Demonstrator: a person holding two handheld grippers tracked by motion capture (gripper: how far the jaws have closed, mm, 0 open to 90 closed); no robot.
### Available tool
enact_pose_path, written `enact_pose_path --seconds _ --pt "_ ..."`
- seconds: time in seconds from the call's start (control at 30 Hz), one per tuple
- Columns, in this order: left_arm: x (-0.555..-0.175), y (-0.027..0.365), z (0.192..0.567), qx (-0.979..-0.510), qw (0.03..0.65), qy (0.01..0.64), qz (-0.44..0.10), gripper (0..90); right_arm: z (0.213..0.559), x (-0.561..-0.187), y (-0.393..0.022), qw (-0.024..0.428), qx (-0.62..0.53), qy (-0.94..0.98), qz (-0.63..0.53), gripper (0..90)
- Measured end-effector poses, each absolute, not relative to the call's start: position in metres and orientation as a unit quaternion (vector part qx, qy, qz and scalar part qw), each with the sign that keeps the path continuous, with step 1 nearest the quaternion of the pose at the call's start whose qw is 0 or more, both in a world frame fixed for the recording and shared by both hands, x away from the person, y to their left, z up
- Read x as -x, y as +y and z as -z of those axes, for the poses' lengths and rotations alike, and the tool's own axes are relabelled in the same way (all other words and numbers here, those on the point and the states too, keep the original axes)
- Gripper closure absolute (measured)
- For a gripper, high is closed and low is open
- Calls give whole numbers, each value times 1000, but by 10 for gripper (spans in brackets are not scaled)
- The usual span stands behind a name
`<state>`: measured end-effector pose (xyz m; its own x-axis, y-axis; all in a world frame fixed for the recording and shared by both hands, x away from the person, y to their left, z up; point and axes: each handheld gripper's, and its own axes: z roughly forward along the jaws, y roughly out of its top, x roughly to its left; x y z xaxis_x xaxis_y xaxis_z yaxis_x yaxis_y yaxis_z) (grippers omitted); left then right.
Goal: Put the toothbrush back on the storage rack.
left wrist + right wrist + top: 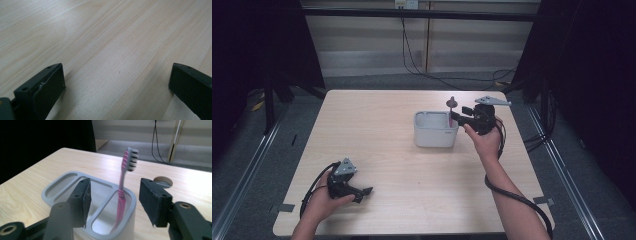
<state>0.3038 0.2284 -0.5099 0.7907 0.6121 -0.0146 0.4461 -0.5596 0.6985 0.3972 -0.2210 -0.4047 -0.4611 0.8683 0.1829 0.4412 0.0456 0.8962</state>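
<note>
My right gripper [113, 200] is open and holds nothing — one pink toothbrush [123, 187] stands between its jaws, in one grey holder [62, 180]. My left gripper [117, 82] is wide open, empty, over the table [112, 37].

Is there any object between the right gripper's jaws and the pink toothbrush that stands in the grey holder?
Nothing visible does. The right gripper has its jaws open on either side of the pink toothbrush with the grey bristle head, which stands in the grey plastic compartmented holder; neither pad touches it.
</note>
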Motion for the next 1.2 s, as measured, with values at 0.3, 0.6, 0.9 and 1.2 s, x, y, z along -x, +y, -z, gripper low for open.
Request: enact_pose_path --seconds 0.3,0.6,0.9,1.2 --pt "-304 228 510 -876 358 303 -115 0 405 -392 -233 206 -476 696 -497 364" --pt "-304 229 510 -876 358 301 -116 0 402 -387 -241 205 -468 703 -495 321" --pt "-304 229 510 -876 358 301 -116 0 404 -382 -245 199 -463 711 -491 295" --pt "-304 228 510 -876 359 302 -116 0 404 -377 -251 197 -462 716 -485 275"
